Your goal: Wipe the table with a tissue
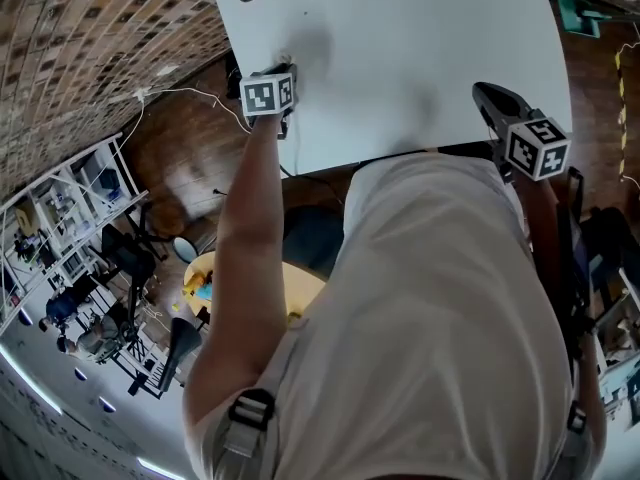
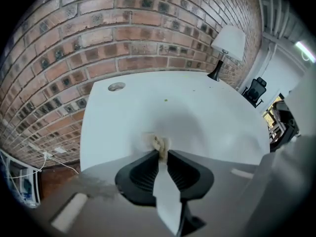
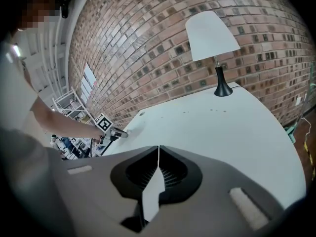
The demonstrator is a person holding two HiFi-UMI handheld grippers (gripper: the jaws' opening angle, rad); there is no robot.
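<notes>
The left gripper (image 2: 159, 154) has its jaws pinched on a crumpled tissue (image 2: 158, 143), down on the counter (image 1: 420, 48) by its left edge. The right gripper (image 3: 158, 149) hangs over the near edge, jaws closed together and empty.

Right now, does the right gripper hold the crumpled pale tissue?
No, the right gripper is shut empty; the left gripper pinches the crumpled pale tissue.

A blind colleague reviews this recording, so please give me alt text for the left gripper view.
The left tool pinches a small crumpled tissue at its tips, over a white table. Behind stand a brick wall and a white lamp.
</notes>
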